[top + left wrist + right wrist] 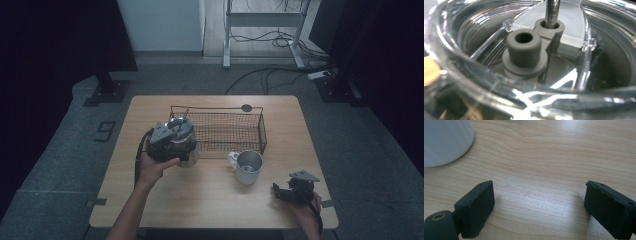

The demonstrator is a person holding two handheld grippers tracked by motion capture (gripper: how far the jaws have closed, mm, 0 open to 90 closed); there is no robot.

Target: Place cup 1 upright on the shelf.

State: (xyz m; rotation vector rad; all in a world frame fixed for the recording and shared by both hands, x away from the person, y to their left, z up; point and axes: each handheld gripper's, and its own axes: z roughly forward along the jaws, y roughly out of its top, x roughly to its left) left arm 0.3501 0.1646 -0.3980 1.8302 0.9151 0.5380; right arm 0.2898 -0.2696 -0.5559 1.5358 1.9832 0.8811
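A shiny metal container [189, 152] with a clear lid stands on the table at the wire basket's left end. My left gripper [172, 134] sits right on top of it, its jaws hidden. The left gripper view looks close into the clear lid [474, 65], with a grey tubular knob [524, 51] and a metal rod [552, 11] inside. A metal mug [248, 166] stands in the middle, and its pale wall [444, 140] is at the top left of the right gripper view. My right gripper [281, 192] [537, 202] rests low over the wood near the front right corner, open, with nothing between its pads.
A dark wire basket [262, 132] sits at the back middle of the wooden table [210, 200]. A small dark disc [246, 107] lies behind it near the far edge. Beyond the table are stand legs and cables on the floor.
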